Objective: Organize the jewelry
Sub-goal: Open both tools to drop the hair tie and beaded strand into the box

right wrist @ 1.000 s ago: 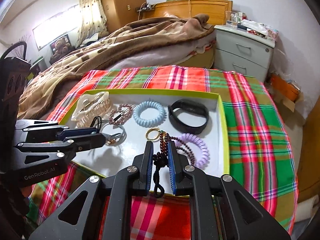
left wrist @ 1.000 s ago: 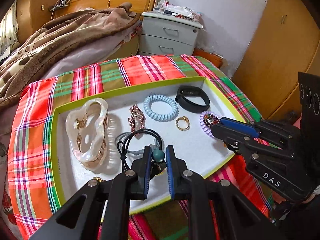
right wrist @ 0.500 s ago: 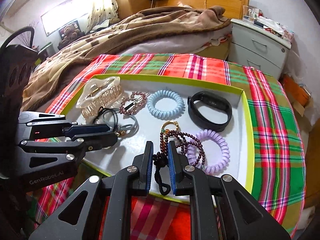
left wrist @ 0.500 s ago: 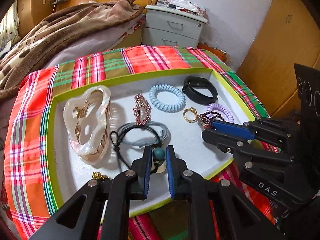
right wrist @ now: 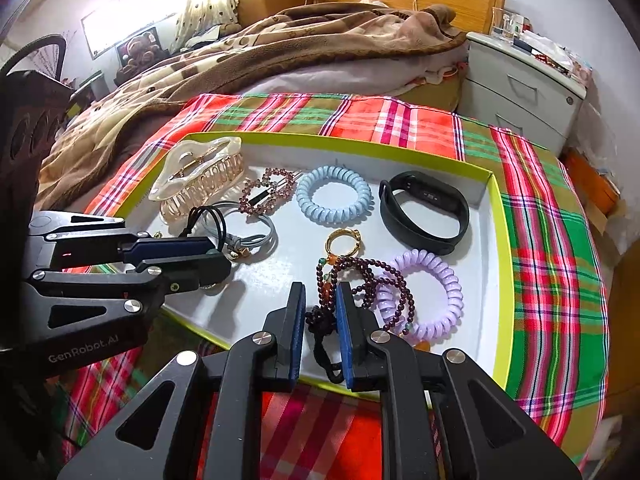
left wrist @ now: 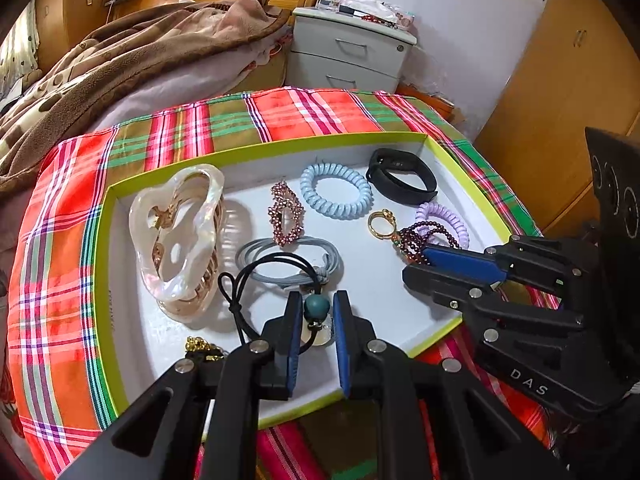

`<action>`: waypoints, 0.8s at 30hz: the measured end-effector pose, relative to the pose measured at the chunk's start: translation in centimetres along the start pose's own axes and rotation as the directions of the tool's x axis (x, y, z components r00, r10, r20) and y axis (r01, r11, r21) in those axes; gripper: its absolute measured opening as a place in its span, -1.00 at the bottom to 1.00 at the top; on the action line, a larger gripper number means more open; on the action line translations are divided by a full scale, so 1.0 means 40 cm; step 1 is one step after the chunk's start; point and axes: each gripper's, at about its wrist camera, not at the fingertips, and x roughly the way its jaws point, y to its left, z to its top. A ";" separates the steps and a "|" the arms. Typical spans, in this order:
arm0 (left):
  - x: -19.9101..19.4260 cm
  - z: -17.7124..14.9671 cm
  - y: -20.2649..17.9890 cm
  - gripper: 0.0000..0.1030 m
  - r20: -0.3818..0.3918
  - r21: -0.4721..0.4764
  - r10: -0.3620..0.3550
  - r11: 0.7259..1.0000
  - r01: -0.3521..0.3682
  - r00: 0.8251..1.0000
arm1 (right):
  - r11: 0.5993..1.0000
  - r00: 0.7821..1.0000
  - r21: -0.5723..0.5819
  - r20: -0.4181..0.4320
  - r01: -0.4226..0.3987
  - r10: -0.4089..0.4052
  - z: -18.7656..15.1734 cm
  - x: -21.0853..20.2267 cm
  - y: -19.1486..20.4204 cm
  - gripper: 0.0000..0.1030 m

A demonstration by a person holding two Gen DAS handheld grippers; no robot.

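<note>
A white tray with a lime rim (left wrist: 256,152) (right wrist: 498,216) lies on a plaid cloth. My left gripper (left wrist: 316,312) is shut on the teal bead (left wrist: 316,307) of a black cord hair tie (left wrist: 276,268), low over the tray's front. My right gripper (right wrist: 321,308) is shut on a dark red bead bracelet (right wrist: 360,276) that drapes onto a purple coil tie (right wrist: 436,292). In the tray lie a pearly claw clip (left wrist: 176,236), a beaded clip (left wrist: 285,216), a grey hair tie (left wrist: 288,260), a blue coil tie (left wrist: 336,190), a gold ring (left wrist: 380,224) and a black band (left wrist: 400,176).
The plaid cloth (left wrist: 52,280) covers a table beside a bed with a brown blanket (left wrist: 120,64). A grey nightstand (left wrist: 348,52) stands behind. A wooden wardrobe (left wrist: 560,60) is at the right. A small gold item (left wrist: 200,346) lies at the tray's front left.
Both grippers have moved forward and down over the tray, each keeping its hold. The bead bracelet now drapes on the tray floor and the purple coil tie.
</note>
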 end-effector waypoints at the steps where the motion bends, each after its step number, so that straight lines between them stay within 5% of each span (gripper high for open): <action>1: 0.000 0.000 -0.001 -0.65 -0.002 -0.002 0.001 1.000 -0.001 1.000 | 1.000 1.000 0.002 -0.002 -0.001 0.001 0.000 0.002 -0.001 -0.69; 6: -0.004 0.002 -0.003 -0.56 0.000 -0.003 0.010 1.000 -0.010 1.000 | 1.000 1.000 0.006 0.002 0.008 -0.008 0.002 -0.003 -0.006 -0.65; 9: -0.011 0.001 -0.002 -0.48 0.003 -0.007 0.021 1.000 -0.021 1.000 | 1.000 1.000 0.013 0.009 0.007 -0.007 0.000 -0.011 -0.010 -0.43; 22: -0.054 -0.015 -0.005 -0.25 0.036 -0.023 0.050 0.999 -0.049 0.998 | 0.996 0.995 0.089 0.089 0.033 -0.041 -0.023 -0.088 -0.027 -0.40; 24: -0.072 -0.023 -0.003 -0.20 0.058 -0.047 0.084 0.996 -0.081 0.995 | 0.993 0.991 0.108 0.122 0.037 -0.050 -0.036 -0.112 -0.021 -0.23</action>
